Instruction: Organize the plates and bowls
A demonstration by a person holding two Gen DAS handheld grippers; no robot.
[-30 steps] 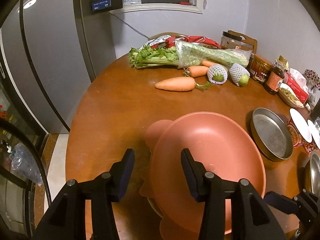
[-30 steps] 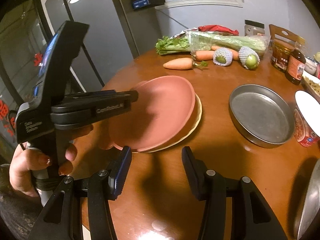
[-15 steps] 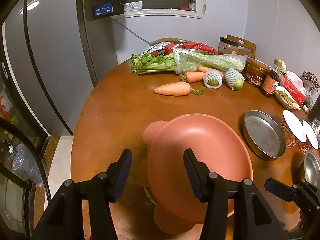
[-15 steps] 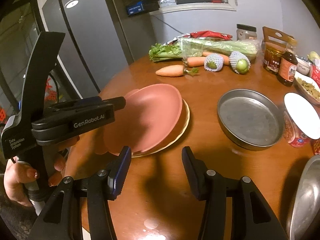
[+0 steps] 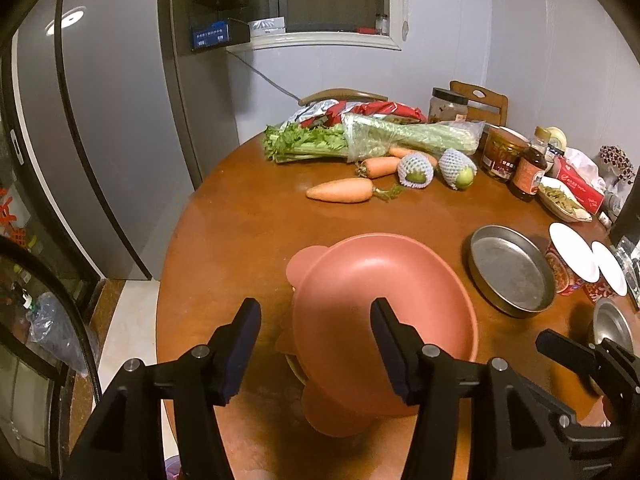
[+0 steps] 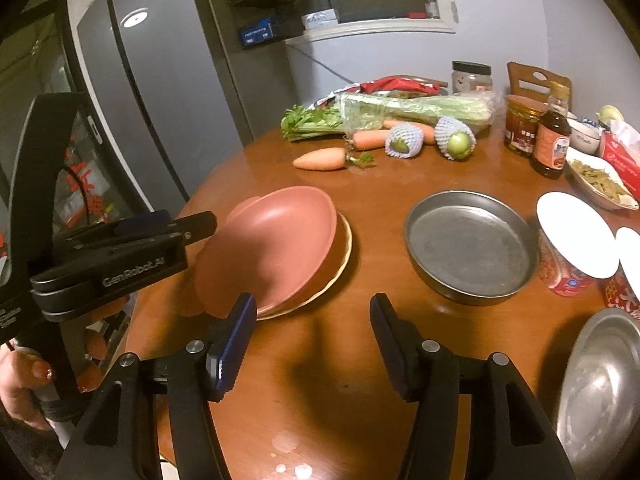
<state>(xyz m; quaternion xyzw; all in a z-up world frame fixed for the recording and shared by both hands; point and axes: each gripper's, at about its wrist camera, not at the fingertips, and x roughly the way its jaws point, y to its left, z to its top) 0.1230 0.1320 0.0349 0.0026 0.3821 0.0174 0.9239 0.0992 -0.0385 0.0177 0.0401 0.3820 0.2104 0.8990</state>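
Both grippers' jaws have just been opening, with nothing between them. The pink plate [image 5: 384,320] stack lies just ahead of the left gripper [image 5: 316,344]. The steel pan [image 6: 470,246] sits ahead-right of the right gripper [image 6: 312,344].

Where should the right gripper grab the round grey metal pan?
Pinch the near rim of the round grey metal pan, one finger inside and one outside, coming from the front. Its wall is low and upright, it sits flat and empty, and the right gripper is open with bare table between.
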